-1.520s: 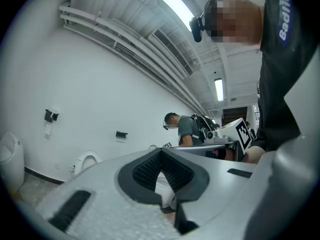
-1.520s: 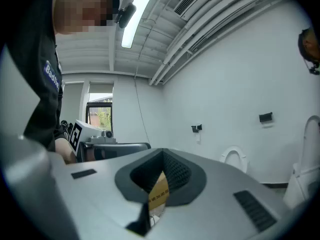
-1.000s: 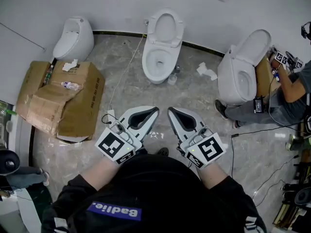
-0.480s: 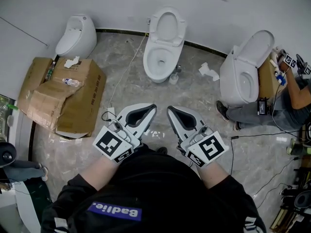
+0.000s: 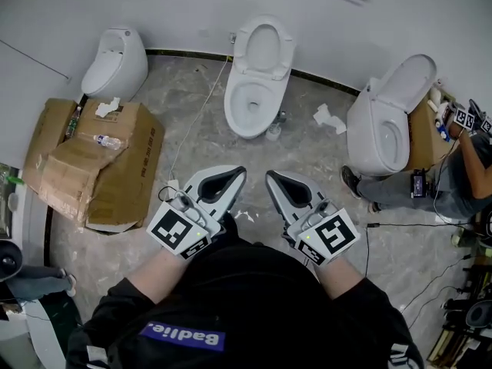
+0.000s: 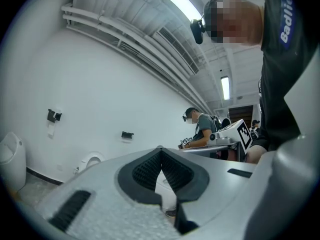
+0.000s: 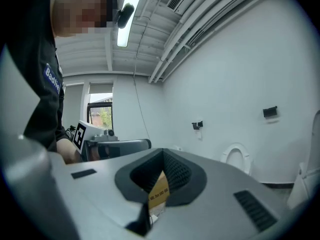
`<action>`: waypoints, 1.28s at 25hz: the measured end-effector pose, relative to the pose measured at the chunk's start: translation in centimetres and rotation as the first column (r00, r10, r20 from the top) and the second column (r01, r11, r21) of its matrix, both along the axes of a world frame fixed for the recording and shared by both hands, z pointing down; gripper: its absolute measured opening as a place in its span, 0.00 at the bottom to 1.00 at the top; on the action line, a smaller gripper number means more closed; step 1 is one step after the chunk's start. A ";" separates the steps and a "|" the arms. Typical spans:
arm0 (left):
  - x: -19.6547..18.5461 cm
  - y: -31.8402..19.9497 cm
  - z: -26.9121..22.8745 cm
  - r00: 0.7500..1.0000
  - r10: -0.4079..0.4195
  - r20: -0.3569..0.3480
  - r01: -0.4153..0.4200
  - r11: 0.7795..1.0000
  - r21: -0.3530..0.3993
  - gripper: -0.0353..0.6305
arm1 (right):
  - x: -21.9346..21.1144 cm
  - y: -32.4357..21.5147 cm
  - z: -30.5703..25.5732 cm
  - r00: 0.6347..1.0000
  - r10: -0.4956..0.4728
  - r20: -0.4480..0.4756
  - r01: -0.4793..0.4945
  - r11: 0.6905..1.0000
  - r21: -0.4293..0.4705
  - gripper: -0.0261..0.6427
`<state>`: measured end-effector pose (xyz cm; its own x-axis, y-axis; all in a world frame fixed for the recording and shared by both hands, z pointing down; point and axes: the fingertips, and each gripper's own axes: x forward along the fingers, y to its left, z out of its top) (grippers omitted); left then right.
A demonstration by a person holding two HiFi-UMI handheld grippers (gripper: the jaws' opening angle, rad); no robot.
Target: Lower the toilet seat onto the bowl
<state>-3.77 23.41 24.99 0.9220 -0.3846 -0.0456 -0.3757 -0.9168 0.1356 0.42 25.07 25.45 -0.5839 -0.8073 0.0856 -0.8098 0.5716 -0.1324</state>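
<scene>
Little had shifted in a second: the seated person in grey [image 5: 453,171] had slid nearer the head view's right edge, while both tongs hung as before above the grey marbled floor [image 5: 192,125].

Against the white wall [image 5: 323,10] stood the white ceramic toilet bowl [image 5: 231,102]. Its white oval plastic seat [image 5: 241,51] was tipped upright behind it, well apart from the tongs. The left gripper [image 5: 242,172] and right gripper [image 5: 269,176] each had their jaws together, tips meeting, nothing between them.

The seat looked light, stiff and glossy, and hinged at the back. It would probably be best taken by the free top edge of its ring and eased down. Smooth plastic could slip off the pads, and a dropped seat might slam on the ceramic.

A second white toilet with raised lid [image 5: 380,133] stood to the right and a rounded white urinal [image 5: 115,60] to the left. Beside the urinal lay a flattened brown cardboard box [image 5: 115,183] bearing a clear plastic bottle [image 5: 108,140].

Only a thin white cable [image 5: 196,118] crossed the approach, a likely snag underfoot. Crumpled white paper [image 5: 329,117] lay off to the right.
</scene>
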 end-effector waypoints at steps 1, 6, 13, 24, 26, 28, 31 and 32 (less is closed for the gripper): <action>0.1 -1.2 0.0 1.000 0.004 -0.002 -0.004 1.000 -0.001 0.07 | 0.1 -1.1 0.1 1.000 0.005 -0.001 -0.005 1.000 -0.004 0.08; 0.3 -7.7 0.0 0.999 0.038 -0.008 -0.038 0.999 0.006 0.07 | 0.2 -7.2 0.5 0.999 0.034 -0.008 -0.034 0.999 -0.023 0.08; -0.4 -16.3 -0.5 0.996 0.091 -0.016 -0.091 0.996 0.006 0.07 | -1.1 -15.3 0.2 0.997 0.074 -0.021 -0.075 0.996 -0.039 0.08; 0.7 -22.8 0.2 0.993 0.113 -0.015 -0.113 0.994 0.006 0.07 | -0.4 -22.3 1.3 0.994 0.111 -0.004 -0.111 0.993 -0.033 0.08; 1.2 -23.6 0.3 0.994 0.107 -0.014 -0.107 0.994 0.004 0.07 | 0.0 -23.1 1.3 0.995 0.103 -0.005 -0.103 0.994 -0.030 0.08; 1.7 -24.5 0.5 0.995 0.096 -0.010 -0.096 0.995 0.005 0.07 | 0.6 -23.9 1.3 0.996 0.092 -0.006 -0.092 0.995 -0.027 0.08; 2.9 -25.8 0.7 0.997 0.073 -0.003 -0.073 0.997 0.004 0.07 | 2.0 -25.2 1.5 0.997 0.072 -0.002 -0.072 0.997 -0.029 0.08; 3.4 -26.3 0.6 0.998 0.064 -0.001 -0.064 0.998 0.003 0.07 | 2.5 -25.7 1.6 0.998 0.064 -0.002 -0.064 0.997 -0.032 0.08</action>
